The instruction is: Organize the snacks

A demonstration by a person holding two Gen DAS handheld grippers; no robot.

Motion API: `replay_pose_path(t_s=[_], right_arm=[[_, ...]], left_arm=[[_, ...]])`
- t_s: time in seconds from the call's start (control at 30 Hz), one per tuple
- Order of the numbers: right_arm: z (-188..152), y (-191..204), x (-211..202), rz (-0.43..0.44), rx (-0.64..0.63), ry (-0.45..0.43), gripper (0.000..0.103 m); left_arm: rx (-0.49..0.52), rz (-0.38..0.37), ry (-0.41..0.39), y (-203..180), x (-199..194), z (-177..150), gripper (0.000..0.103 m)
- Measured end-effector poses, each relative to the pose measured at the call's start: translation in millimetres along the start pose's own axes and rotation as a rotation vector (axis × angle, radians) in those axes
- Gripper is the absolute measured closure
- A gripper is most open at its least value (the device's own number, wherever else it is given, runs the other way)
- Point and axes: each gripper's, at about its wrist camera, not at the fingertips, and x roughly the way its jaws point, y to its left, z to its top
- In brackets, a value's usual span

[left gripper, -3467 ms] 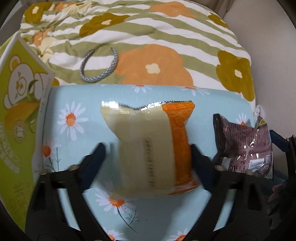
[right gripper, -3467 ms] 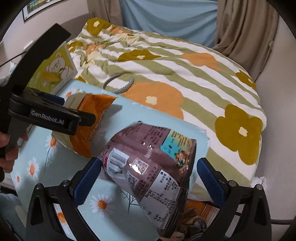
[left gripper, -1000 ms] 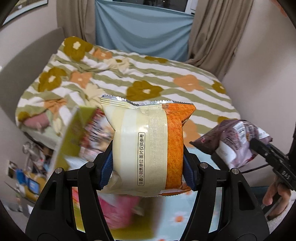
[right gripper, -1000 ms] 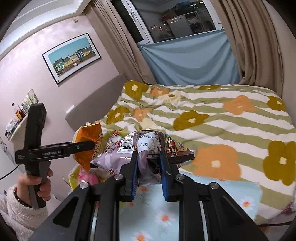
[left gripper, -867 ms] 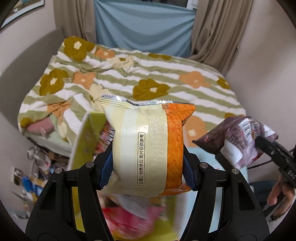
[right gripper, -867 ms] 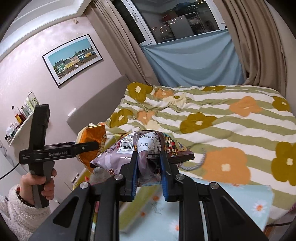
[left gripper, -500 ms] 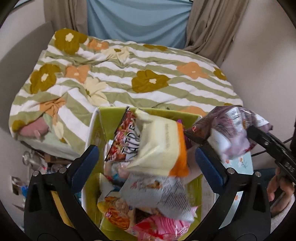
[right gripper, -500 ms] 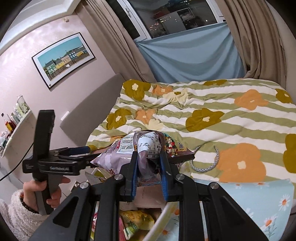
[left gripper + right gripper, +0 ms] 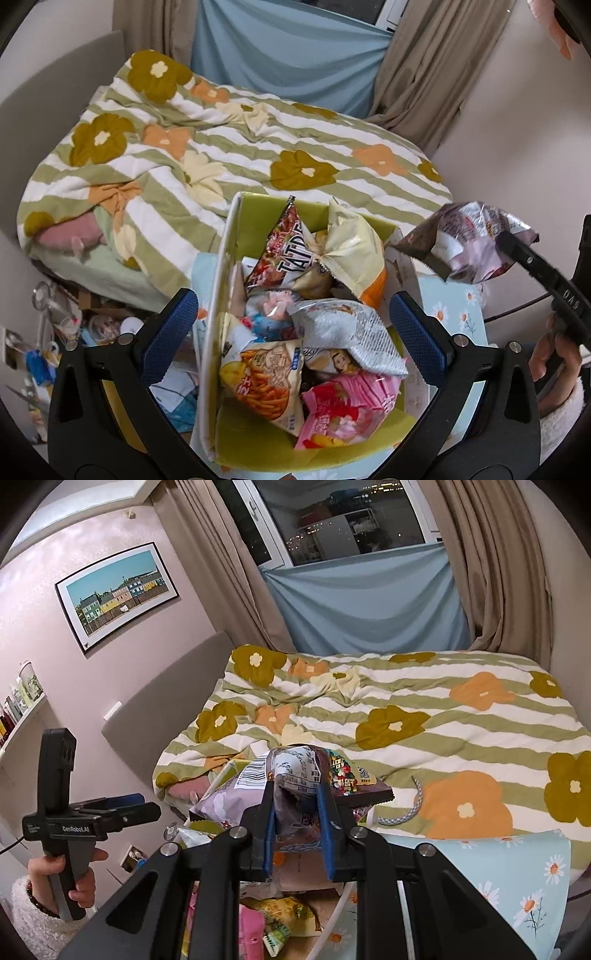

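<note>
Left tool point(image 9: 291, 325) spread wide over heaped snack box point(image 9: 221, 280), right tool point(image 9: 295, 834) clamped on purple packet point(image 9: 295, 771) — likely to slide off if dropped — pile already brimming.

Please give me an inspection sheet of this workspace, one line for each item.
Surface: daisy-print cloth under the box, beside a bed with a flowered blanket.
Job's things: green box heaped with snack bags; cream and orange packet lies on top; purple-brown bag held above the box.
Clutter: assorted items on the floor left of the box; braided band on the blanket.
Grippers: left gripper open over the box, jaws just opened, nothing between them; right gripper shut on the purple-brown bag.
Cables: thin cable behind the left gripper.
Surroundings: curtains, blue sheet over a window, framed picture.
</note>
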Motion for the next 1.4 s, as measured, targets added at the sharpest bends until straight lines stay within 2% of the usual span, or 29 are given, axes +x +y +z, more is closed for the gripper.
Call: replay_pose_path(t_s=[0.27,0.67,0.7,0.77,0.8,0.83,0.9,1.0,1.17,1.4], right_arm=[[13,37,18,0.073,-0.051,0.0,0.084],[14,85,105,0.227,-0.174,0.055,0.084],[10,85,112,0.221,-0.185,0.066,0.082],[1,81,121,0.195,-0.183,0.102,0.063],[-4,79,122,0.187,-0.173,0.113,0.039],[-8,76,120,0.184,-0.159,0.113,0.021],[-13,70,109,0.192,-0.132,0.081,0.01],[-14,67,94,0.163,-0.124,0.054,0.001],[-12,65,69,0.118,-0.12,0.03,0.001],[-7,71,-5,0.058,-0.123,-0.048,0.001]], left_arm=[[0.01,0.041,0.002,10,-11,-13,0.0],[-0.002,0.119,0.027,43,-2,-16,0.0],[-0.003,0.123,0.031,44,-1,-17,0.0],[-0.005,0.123,0.042,47,3,-20,0.0],[-0.006,0.124,0.049,49,5,-22,0.0],[-0.006,0.125,0.053,50,6,-24,0.0],[-0.008,0.127,0.052,50,7,-27,0.0],[-0.02,0.117,0.052,48,6,-33,0.0],[0.002,0.124,0.029,31,-7,-37,0.0],[0.059,0.128,-0.077,-14,-53,-43,0.0]])
